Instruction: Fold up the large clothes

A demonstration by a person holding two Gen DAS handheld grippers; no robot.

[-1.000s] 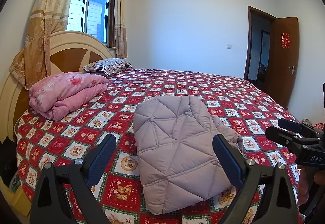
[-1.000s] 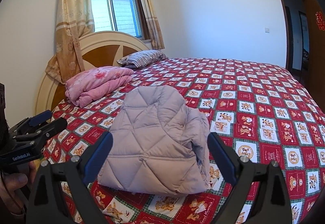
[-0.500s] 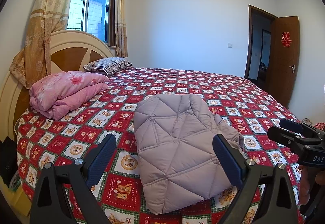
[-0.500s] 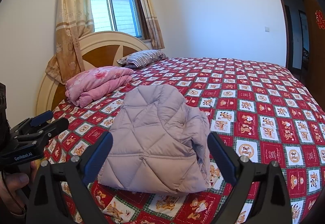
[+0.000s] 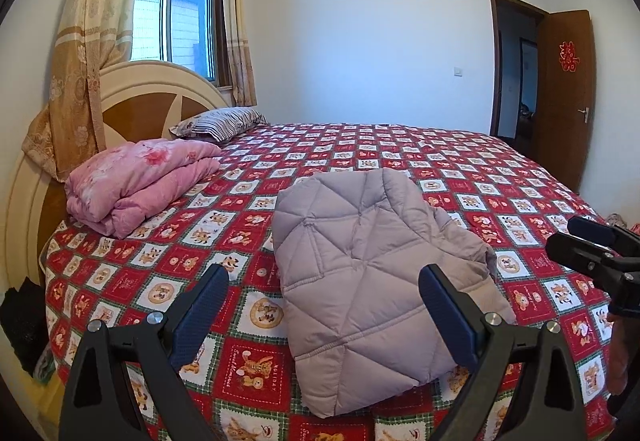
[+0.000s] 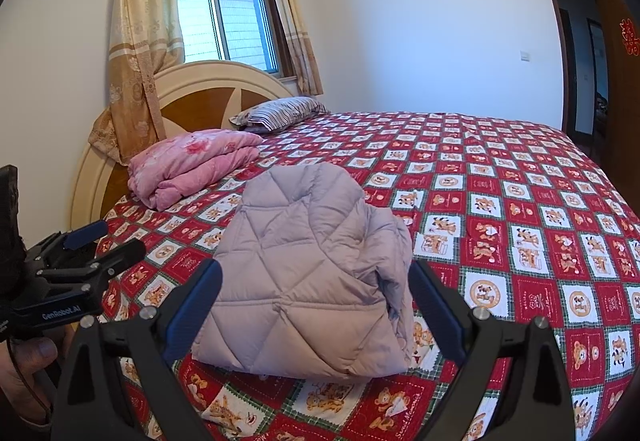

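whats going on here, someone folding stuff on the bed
A person holds a two-finger gripper in each hand, and neither is gripping anything. The left gripper and right gripper are both open, hanging short of a lilac quilted puffer jacket. The jacket already lies folded into a compact bundle on the red patterned bedspread. A folded pink quilt and a striped pillow sit near the headboard, untouched.

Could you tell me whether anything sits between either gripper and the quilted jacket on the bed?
Nothing visible does. The jacket lies folded ahead of the open left gripper and right gripper; only bedspread surrounds it.
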